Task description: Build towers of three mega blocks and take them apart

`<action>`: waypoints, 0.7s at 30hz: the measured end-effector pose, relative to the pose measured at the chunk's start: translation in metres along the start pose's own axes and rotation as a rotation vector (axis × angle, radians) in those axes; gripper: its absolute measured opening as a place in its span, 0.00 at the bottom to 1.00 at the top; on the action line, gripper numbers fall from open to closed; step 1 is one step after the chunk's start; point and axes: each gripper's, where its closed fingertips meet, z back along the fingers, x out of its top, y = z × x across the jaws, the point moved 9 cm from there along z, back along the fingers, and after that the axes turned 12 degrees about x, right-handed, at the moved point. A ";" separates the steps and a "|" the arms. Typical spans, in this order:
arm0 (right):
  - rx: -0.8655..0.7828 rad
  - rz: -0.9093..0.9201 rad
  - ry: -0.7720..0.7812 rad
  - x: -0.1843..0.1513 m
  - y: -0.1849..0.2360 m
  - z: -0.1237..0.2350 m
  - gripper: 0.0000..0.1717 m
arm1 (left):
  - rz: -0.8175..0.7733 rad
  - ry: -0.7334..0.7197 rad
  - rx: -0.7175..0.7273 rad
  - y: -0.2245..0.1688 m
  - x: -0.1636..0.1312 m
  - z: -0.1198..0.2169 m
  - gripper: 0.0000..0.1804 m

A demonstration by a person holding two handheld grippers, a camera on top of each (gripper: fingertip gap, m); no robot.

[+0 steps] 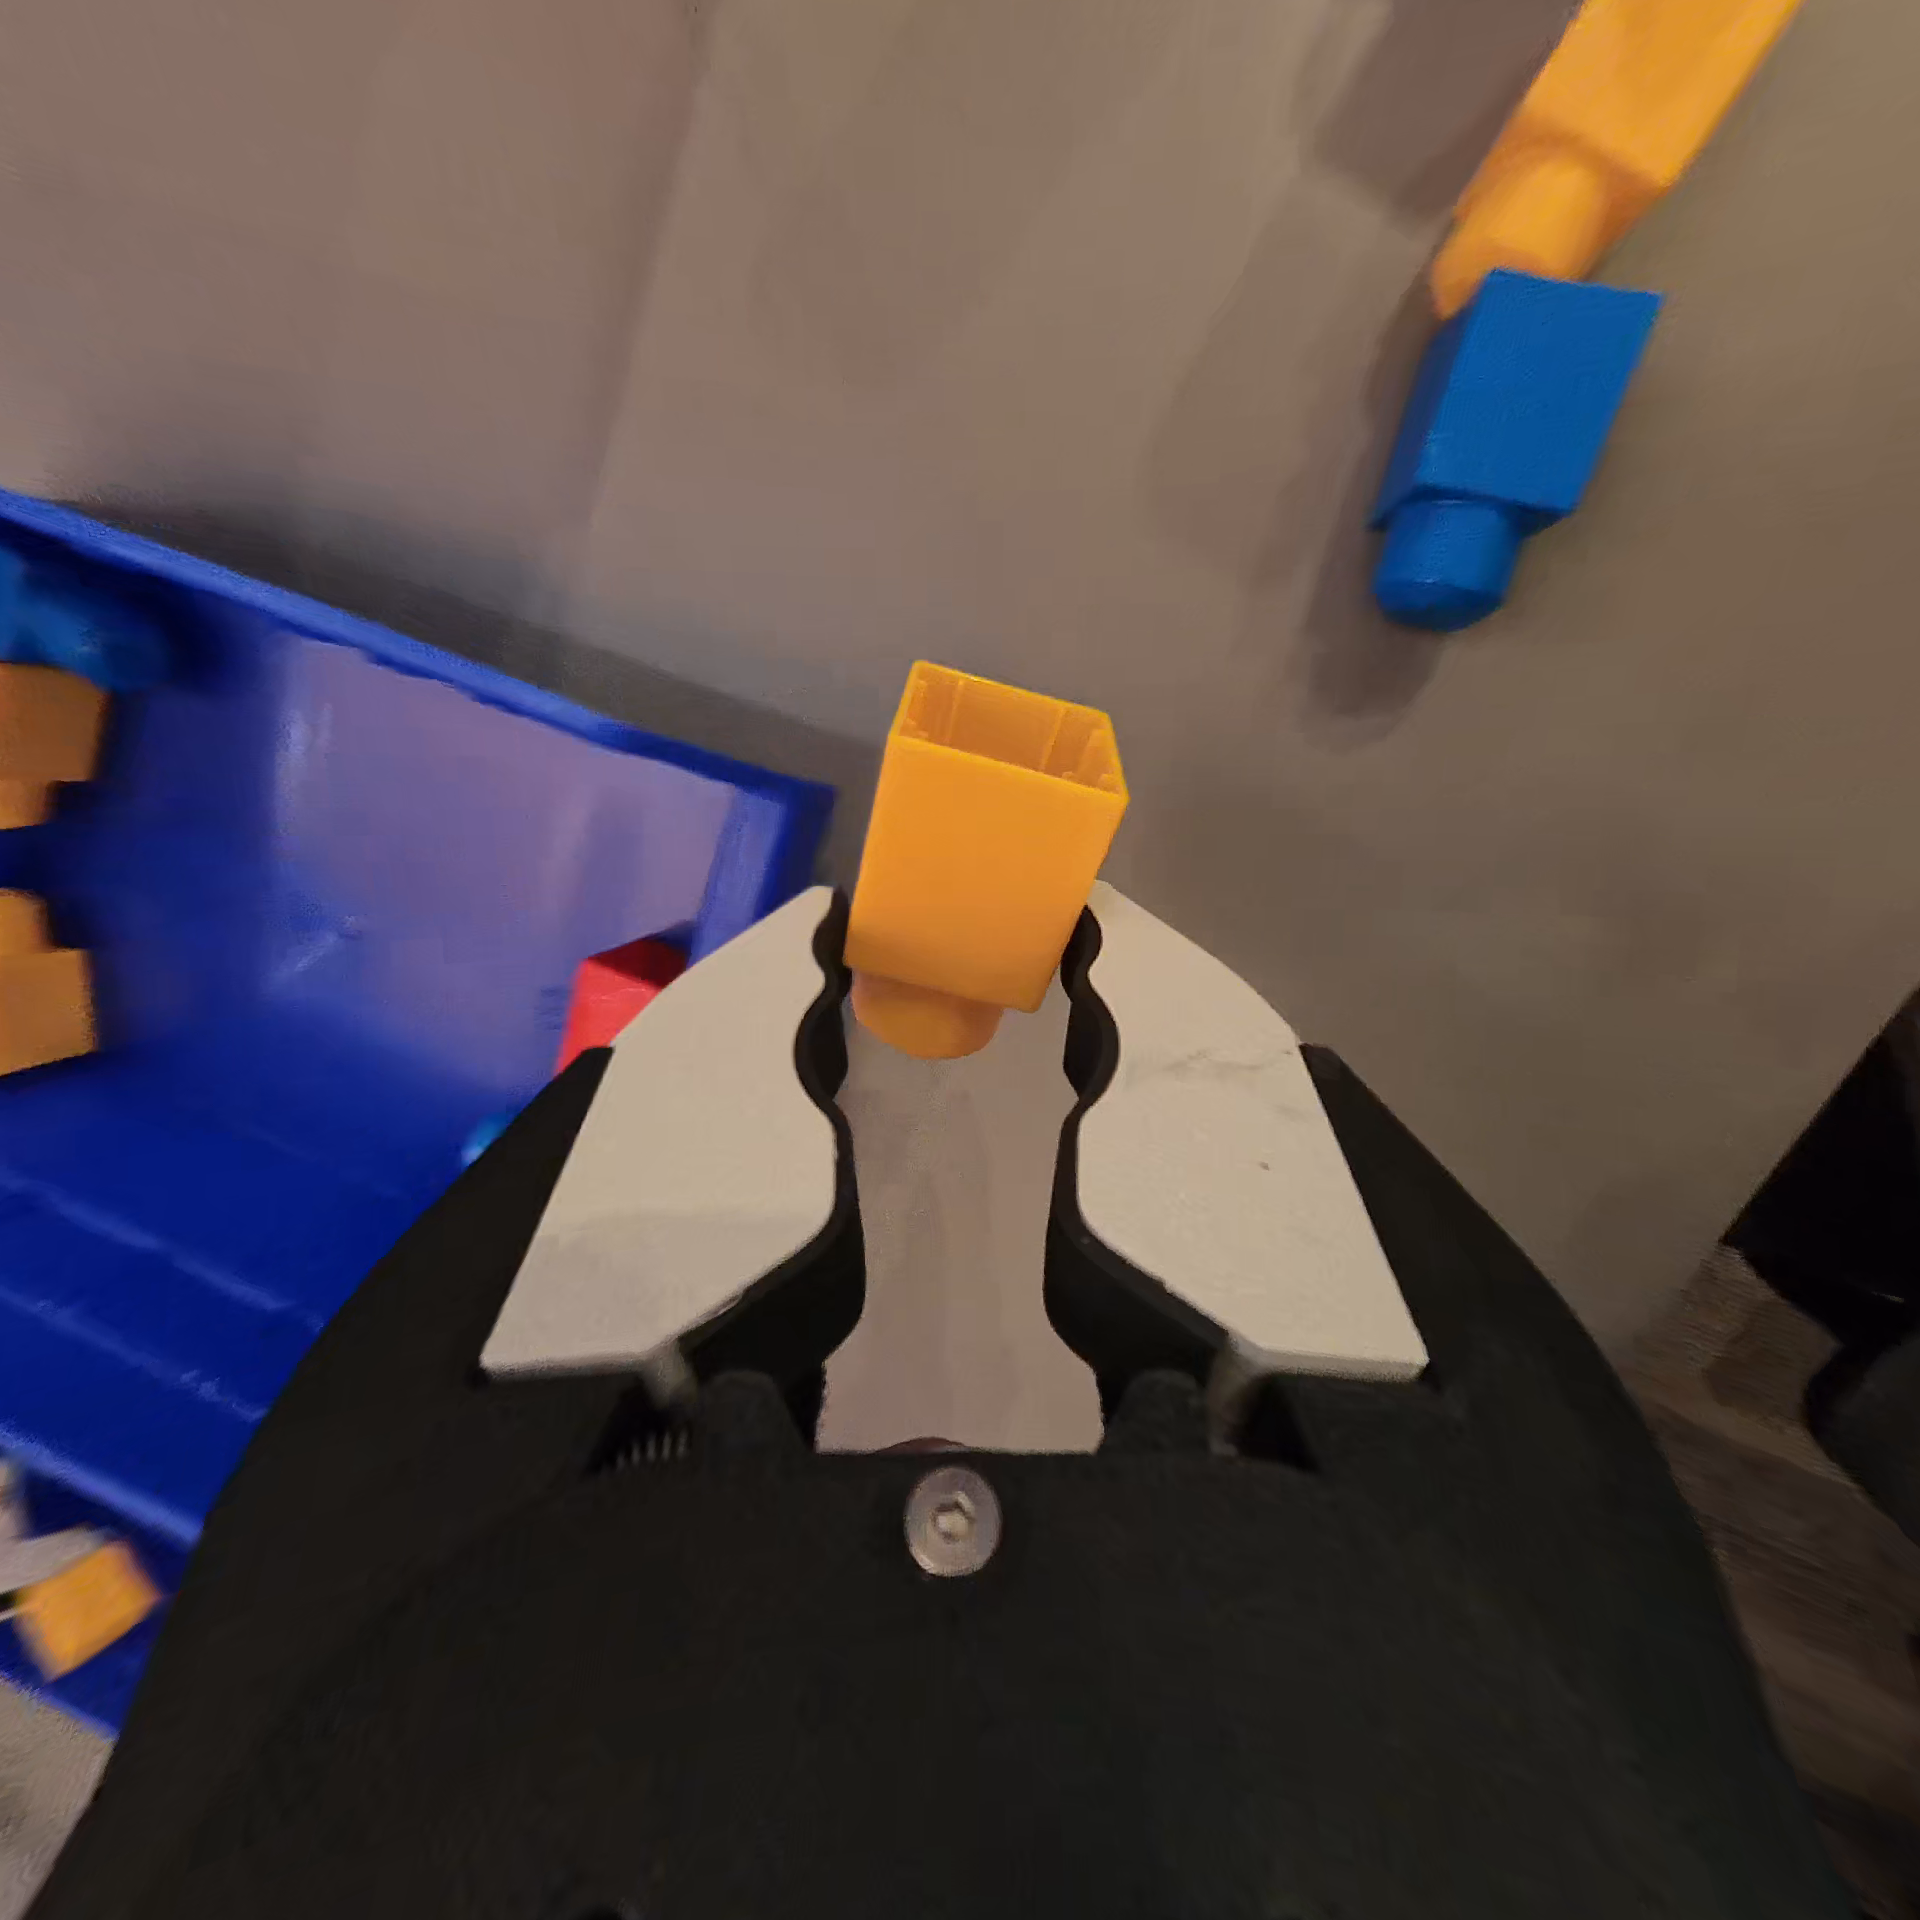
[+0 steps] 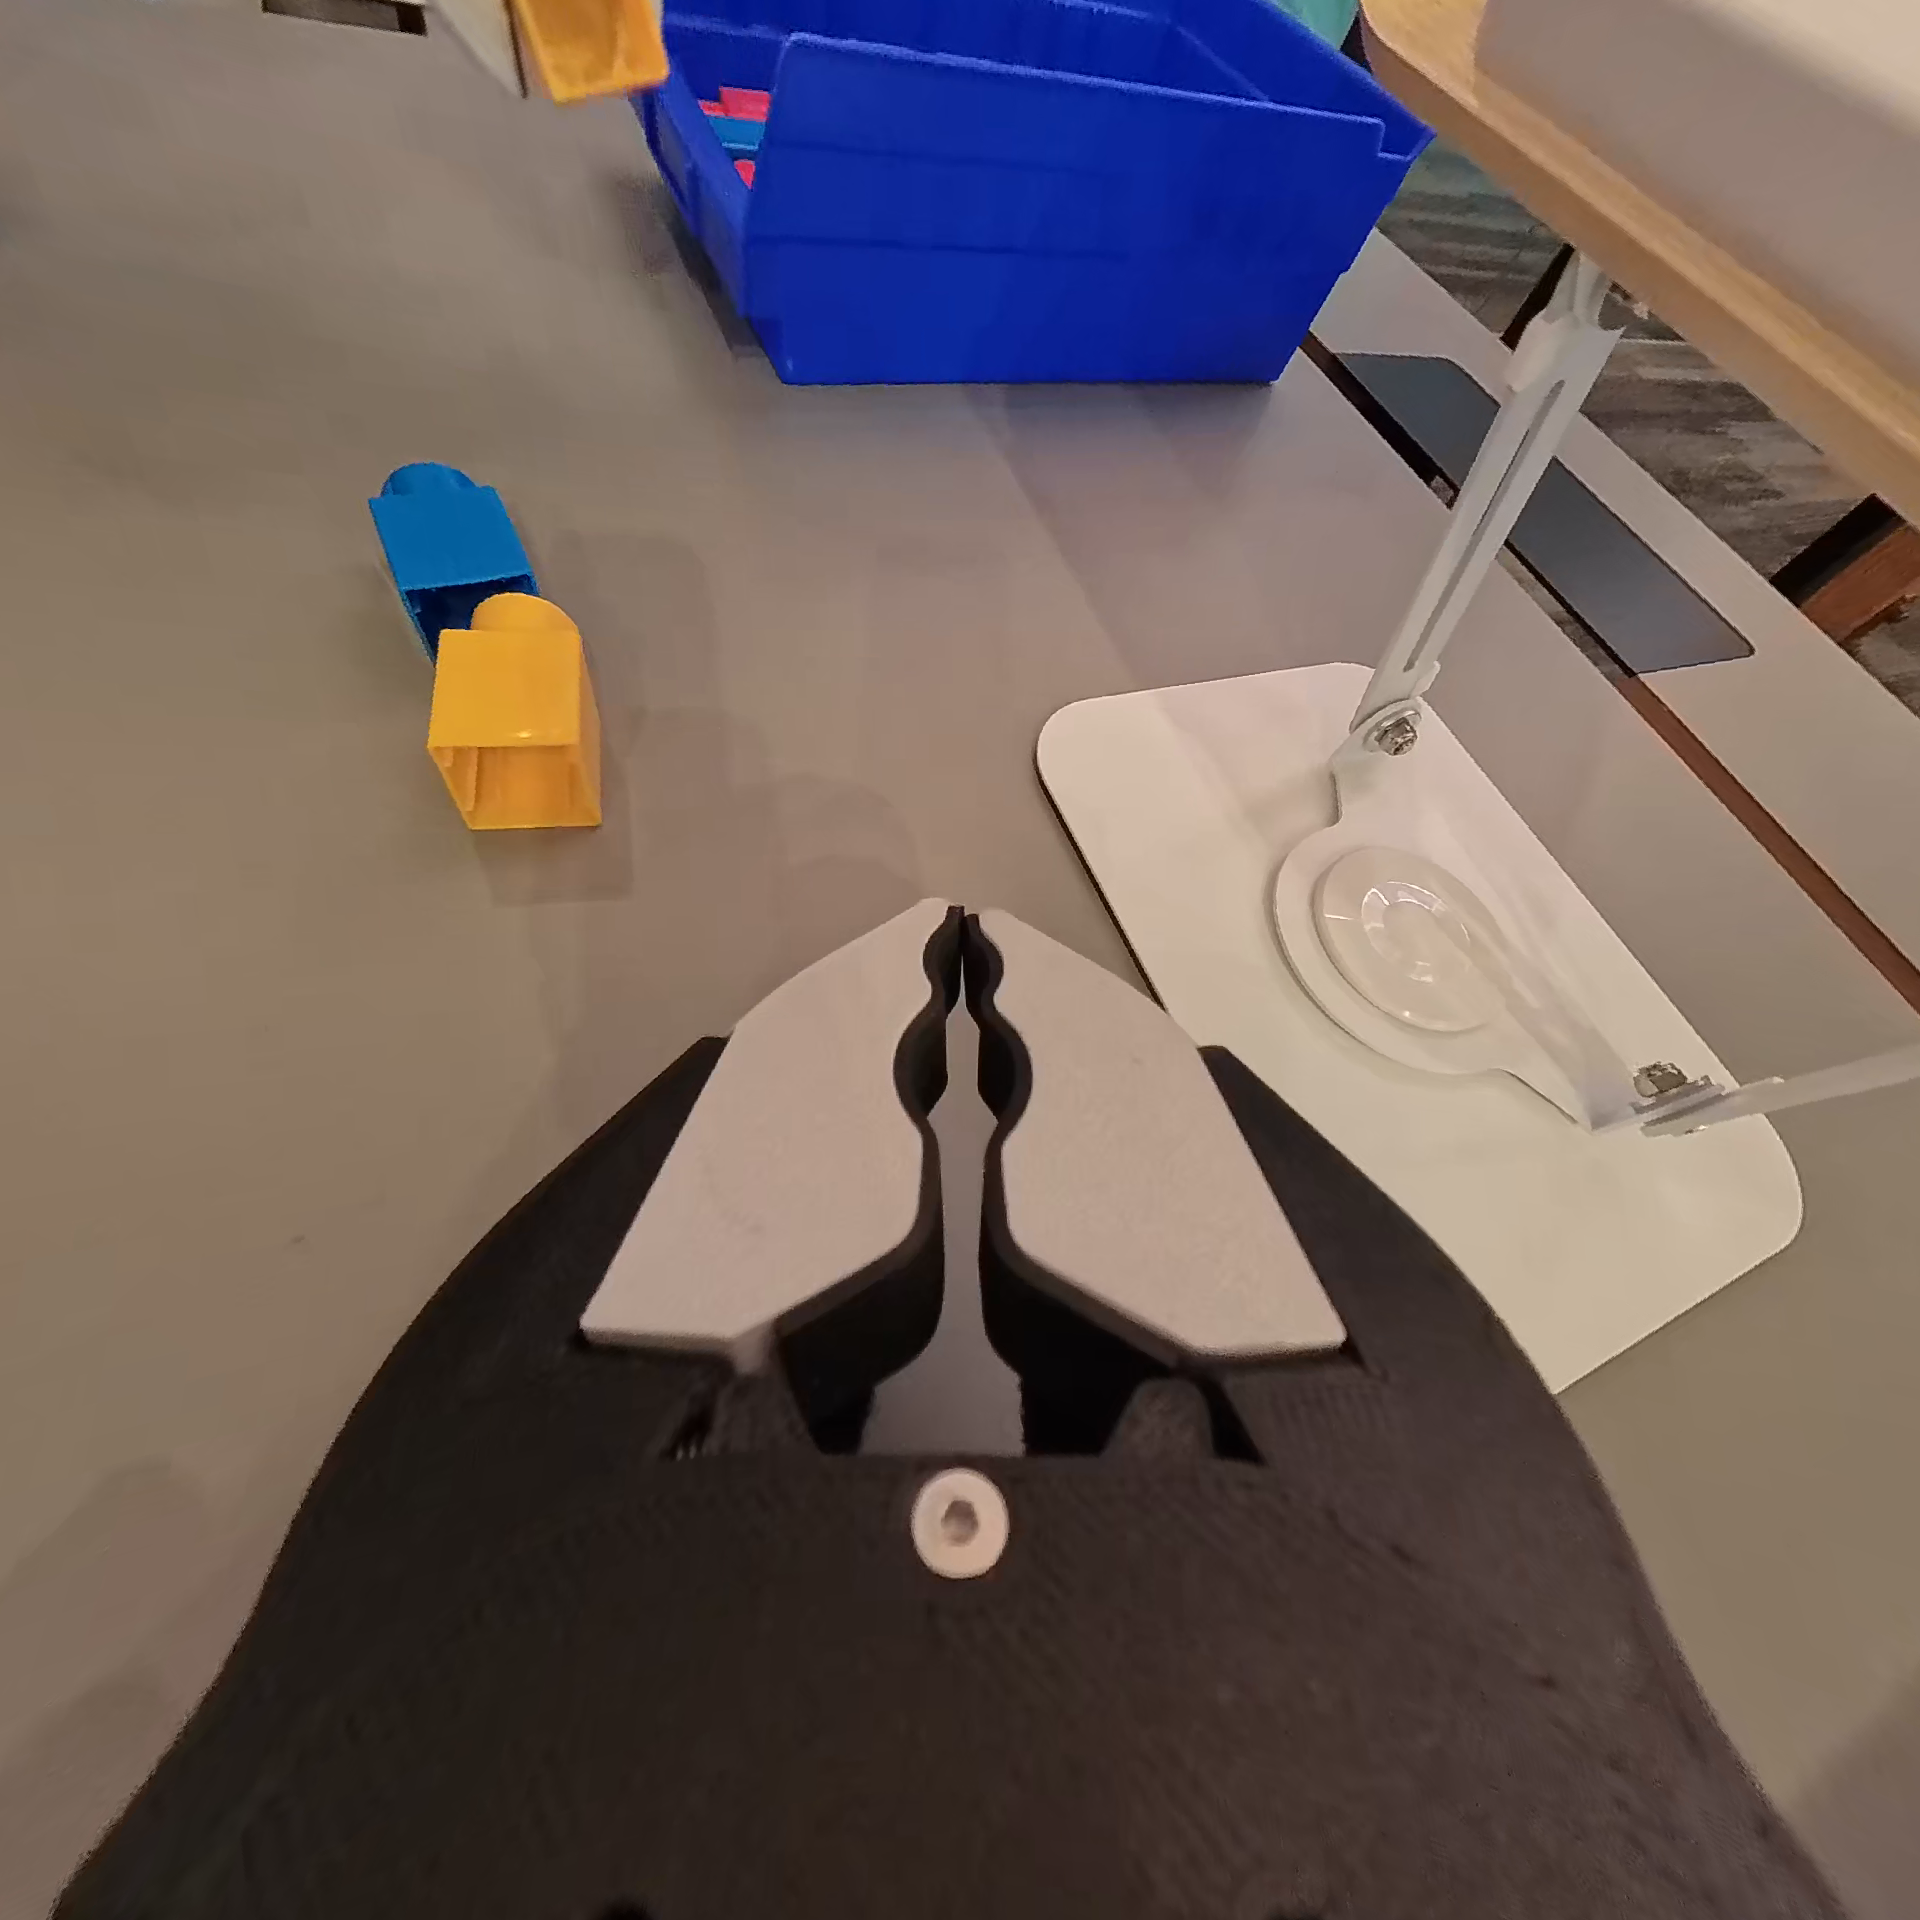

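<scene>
My left gripper [image 1: 956,935] grasps a yellow block [image 1: 987,852], its open end forward. The lying blue-and-yellow pair [image 1: 1507,416] is at 2 o'clock from my fingers, long axis toward 1 o'clock. The right gripper [image 2: 964,920] is clenched on nothing, the pair [image 2: 499,665] at its 10 o'clock.

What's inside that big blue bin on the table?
Loose blocks lie inside the blue bin: orange ones, a red one, some blue. The near wall hides most of the contents from the right wrist view.
</scene>
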 end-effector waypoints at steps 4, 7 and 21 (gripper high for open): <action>0.003 0.002 0.003 0.000 0.001 -0.001 0.00 | 0.035 0.030 -0.087 -0.033 -0.004 -0.022 0.21; 0.002 0.007 0.005 0.001 0.001 -0.001 0.00 | 0.077 0.044 -0.159 -0.050 -0.004 -0.036 0.21; 0.033 0.002 0.004 -0.001 0.003 -0.003 0.00 | 0.038 0.110 -0.175 -0.078 0.002 -0.056 0.29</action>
